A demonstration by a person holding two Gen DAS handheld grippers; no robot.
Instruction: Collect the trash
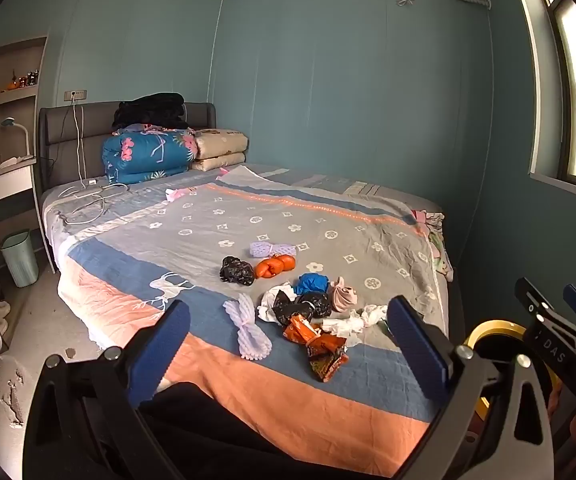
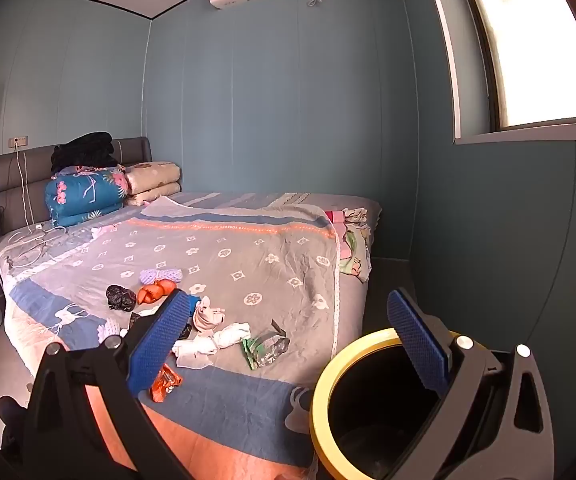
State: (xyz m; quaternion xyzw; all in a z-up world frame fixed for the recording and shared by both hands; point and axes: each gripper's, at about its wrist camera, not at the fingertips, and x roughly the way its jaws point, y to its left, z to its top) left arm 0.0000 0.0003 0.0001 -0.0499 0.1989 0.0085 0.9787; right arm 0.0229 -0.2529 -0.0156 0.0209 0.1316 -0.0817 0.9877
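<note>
Blue-walled bedroom, window on the right. A bed (image 1: 192, 240) with a patterned grey, blue and orange cover is filling most of both views, folded quilts stacked at its head.

Trash is lying in a loose cluster on the near half of the bed: a black bag (image 1: 237, 271) and an orange bag (image 1: 274, 266) toward 12 o'clock of the cluster, white netting (image 1: 250, 333) at 9 o'clock, an orange snack wrapper (image 1: 320, 347) at 6 o'clock, crumpled white tissue (image 1: 352, 322) at 3 o'clock, and a blue scrap (image 1: 310, 283) near the middle. In the right wrist view a green wrapper (image 2: 265, 347) is lying just past the tissue.

A yellow-rimmed bin (image 2: 342, 364) is standing at the bed's near right corner, its mouth open and dark; I cannot tell whether it holds anything.

The left tool (image 1: 288, 344) is hanging above the near edge of the bed, fingers spread fully wide, gripping nothing. The right tool (image 2: 288, 340) is equally wide and empty, its right finger (image 2: 418, 344) hanging over the bin's rim.

Judgement: the collecting is only starting, with nothing yet picked up. The next move calls for lowering a tool onto one of the nearest pieces, probably the snack wrapper or the tissue, pinching the soft, light material firmly, then carrying it toward 4 o'clock and dropping it into the bin.
</note>
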